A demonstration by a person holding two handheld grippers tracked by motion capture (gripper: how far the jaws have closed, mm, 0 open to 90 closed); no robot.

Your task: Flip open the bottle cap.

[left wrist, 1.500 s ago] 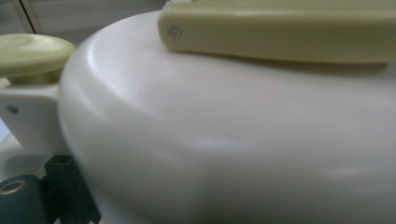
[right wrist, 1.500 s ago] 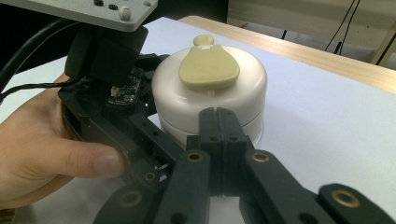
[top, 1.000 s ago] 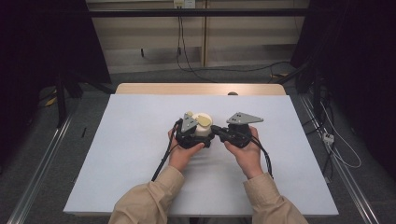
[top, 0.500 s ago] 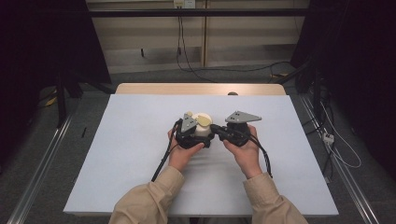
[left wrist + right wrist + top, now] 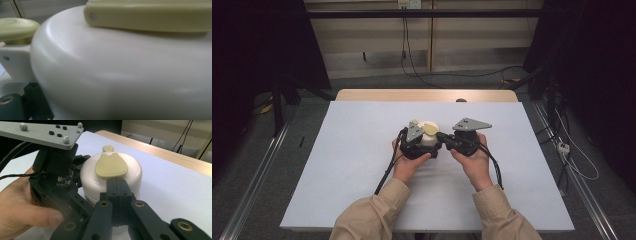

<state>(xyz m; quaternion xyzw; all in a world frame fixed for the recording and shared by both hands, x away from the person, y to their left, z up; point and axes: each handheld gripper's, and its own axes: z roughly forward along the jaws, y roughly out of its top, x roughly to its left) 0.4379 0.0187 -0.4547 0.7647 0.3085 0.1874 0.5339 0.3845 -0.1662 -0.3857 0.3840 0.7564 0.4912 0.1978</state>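
Observation:
A round white container [image 5: 430, 140] with a pale yellow flap [image 5: 111, 165] and a small yellow knob [image 5: 108, 148] on its lid stands mid-table. My left gripper [image 5: 422, 146] is shut on the container's body. The white wall [image 5: 112, 75] is right against the camera in the left gripper view, with one black finger [image 5: 33, 100] at the lower left. My right gripper [image 5: 117, 185] comes in from the right, shut, with its tips at the near edge of the flap and nothing between them.
The white table top [image 5: 352, 150] has bare room on every side of the container. A wooden strip [image 5: 427, 95] runs along its far edge. Cables lie on the floor [image 5: 572, 165] to the right, and metal rails flank the table.

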